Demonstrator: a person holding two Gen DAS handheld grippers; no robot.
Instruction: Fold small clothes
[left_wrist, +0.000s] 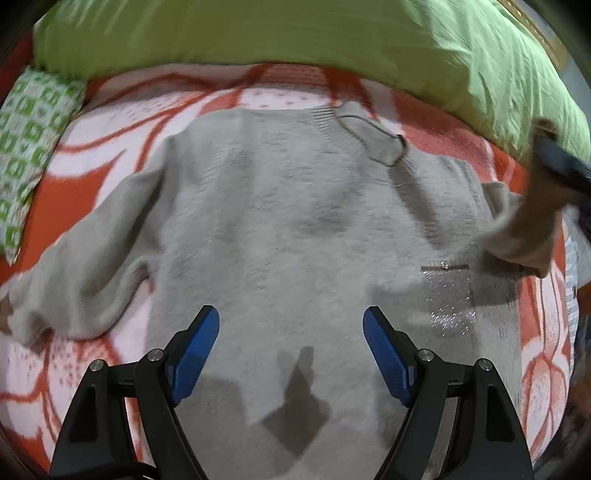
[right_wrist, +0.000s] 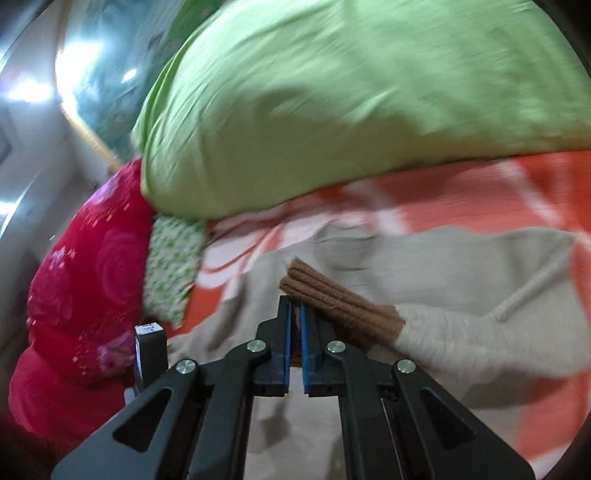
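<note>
grey sweater spread on an orange-and-white blanket, one cuff pinched

in the left wrist view, a green patterned pillow (left_wrist: 29, 147) sits at the left edge, the sweater (left_wrist: 295, 229) fills the centre under the left gripper (left_wrist: 291, 325), whose jaws stand wide apart with nothing between them, and a green duvet (left_wrist: 295, 33) spans the top. in the right wrist view, a red quilt (right_wrist: 81, 288) lies at left, and the right gripper (right_wrist: 295, 310) at lower centre is clamped on the brown cuff (right_wrist: 332, 299) of a sleeve (right_wrist: 461, 343).

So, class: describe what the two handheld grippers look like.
Both the left gripper and right gripper have black angular linkage arms joined by silver round pins, ending in flat blue ribbed pads. No sleeve or hand shows clearly.
</note>
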